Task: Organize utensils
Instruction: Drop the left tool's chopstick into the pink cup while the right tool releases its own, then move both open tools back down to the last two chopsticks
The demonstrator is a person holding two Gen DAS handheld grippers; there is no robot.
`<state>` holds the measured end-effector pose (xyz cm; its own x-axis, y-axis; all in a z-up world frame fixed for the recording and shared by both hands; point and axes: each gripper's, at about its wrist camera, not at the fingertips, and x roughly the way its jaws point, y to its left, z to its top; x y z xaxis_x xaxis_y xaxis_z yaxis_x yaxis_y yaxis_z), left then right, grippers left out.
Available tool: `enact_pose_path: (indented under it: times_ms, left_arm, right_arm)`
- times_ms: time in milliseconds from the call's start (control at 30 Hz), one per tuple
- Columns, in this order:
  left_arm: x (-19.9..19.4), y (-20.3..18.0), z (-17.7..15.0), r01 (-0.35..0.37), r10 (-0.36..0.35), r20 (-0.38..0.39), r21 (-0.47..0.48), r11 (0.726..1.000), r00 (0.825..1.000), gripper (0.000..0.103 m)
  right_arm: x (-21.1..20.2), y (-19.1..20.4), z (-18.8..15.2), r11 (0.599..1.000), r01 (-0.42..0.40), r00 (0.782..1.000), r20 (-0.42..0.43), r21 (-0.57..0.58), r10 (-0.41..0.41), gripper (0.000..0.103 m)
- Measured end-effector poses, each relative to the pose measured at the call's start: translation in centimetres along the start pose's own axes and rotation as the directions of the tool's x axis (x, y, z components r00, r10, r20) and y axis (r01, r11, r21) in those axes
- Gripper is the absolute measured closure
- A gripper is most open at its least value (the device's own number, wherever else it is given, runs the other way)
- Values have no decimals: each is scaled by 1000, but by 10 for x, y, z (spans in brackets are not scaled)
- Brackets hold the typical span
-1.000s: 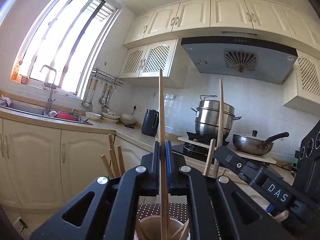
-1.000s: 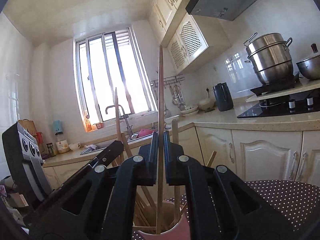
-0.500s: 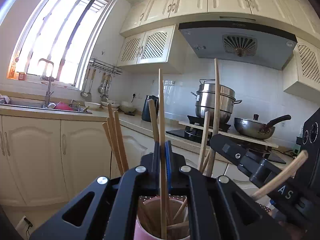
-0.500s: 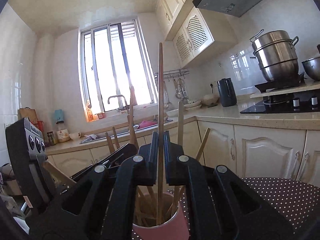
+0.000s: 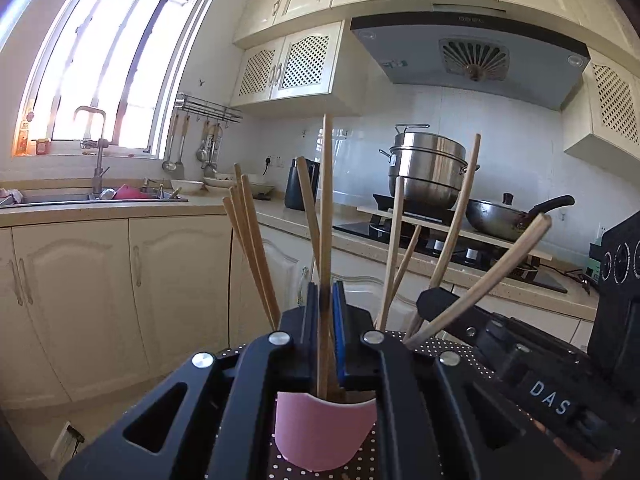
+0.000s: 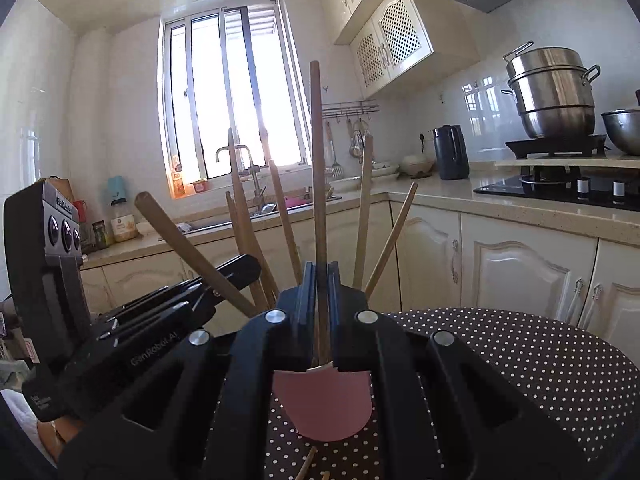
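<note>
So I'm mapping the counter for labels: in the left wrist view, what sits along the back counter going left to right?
Faucet → hanging ladles → stacked bowls → dark kettle → steel steamer pot → wok.

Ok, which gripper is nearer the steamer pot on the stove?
Right. The right gripper is on the pink cup's stove side; the left gripper, jaws opening around a chopstick, is farther from the steamer pot.
</note>
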<state>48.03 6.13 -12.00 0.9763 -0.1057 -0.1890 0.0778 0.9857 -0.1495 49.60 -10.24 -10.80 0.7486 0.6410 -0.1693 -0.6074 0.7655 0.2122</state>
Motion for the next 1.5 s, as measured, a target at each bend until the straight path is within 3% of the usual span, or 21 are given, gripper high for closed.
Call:
enact_pose_path:
  times_ms: [67,233,300,533,633,700,767,1100,1500]
  left_arm:
    - [-7,0,0,-18,18,5,5,1000,1000,70]
    - [-26,1,6,-41,40,20,22,999,999,70]
    - [-36,1,10,-51,50,30,24,998,998,62]
    - [-72,-7,25,-75,71,63,49,996,995,51]
    - [-88,-14,30,-78,73,74,65,995,995,46]
    - [-99,-19,33,-81,74,84,79,994,994,44]
    - [-110,-25,35,-83,75,88,92,992,993,43]
    - [-162,-51,42,-88,72,130,124,988,989,38]
    - [-190,-84,19,-101,80,109,200,975,991,31]
  right_arm:
    - [-1,3,0,1000,2,1000,-20,0,-2,96]
    - [-16,13,7,1000,27,1000,-11,-5,-27,95]
    - [-24,16,11,999,32,999,-6,-4,-32,95]
    - [-57,31,22,998,65,998,20,-16,-65,95]
    - [-73,37,28,997,81,996,38,-16,-80,86]
    - [-85,41,32,996,87,995,58,-17,-85,68]
    - [-97,46,36,996,87,994,73,-20,-85,59]
    - [-156,68,44,993,106,989,114,-53,-99,56]
    - [-192,69,16,989,128,991,58,-80,-123,53]
